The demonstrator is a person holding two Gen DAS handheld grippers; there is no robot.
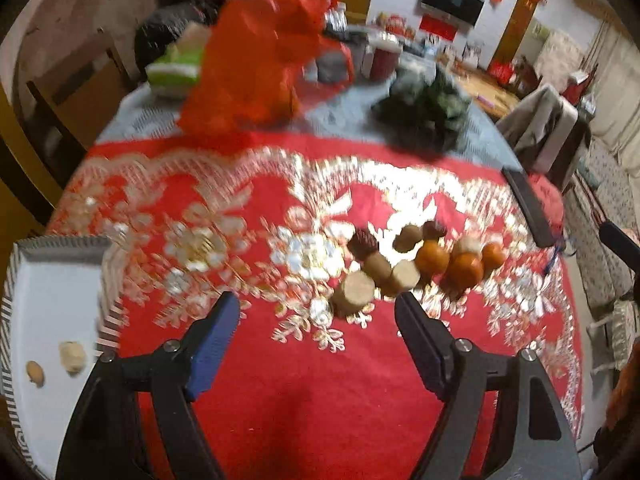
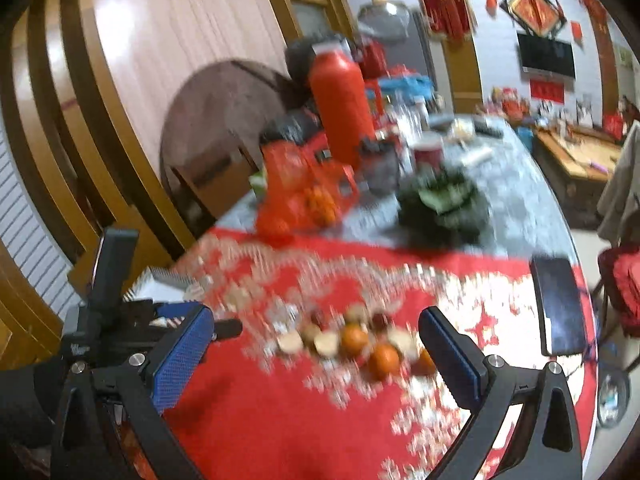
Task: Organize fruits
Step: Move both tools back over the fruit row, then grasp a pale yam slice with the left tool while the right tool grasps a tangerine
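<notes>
Blurred fruits [image 2: 352, 340], kinds unclear, on red cloth [image 2: 280, 420]

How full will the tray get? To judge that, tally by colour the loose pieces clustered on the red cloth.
Orange pieces: 3
Tan pieces: 5 (one paler, partly hidden behind the orange ones)
Dark red-brown pieces: 2
Total: 10, as far as the blur allows

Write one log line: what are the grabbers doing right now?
left gripper: open, empty | right gripper: open, empty | fruit cluster: untouched on red cloth | white tray: two small pieces
</notes>
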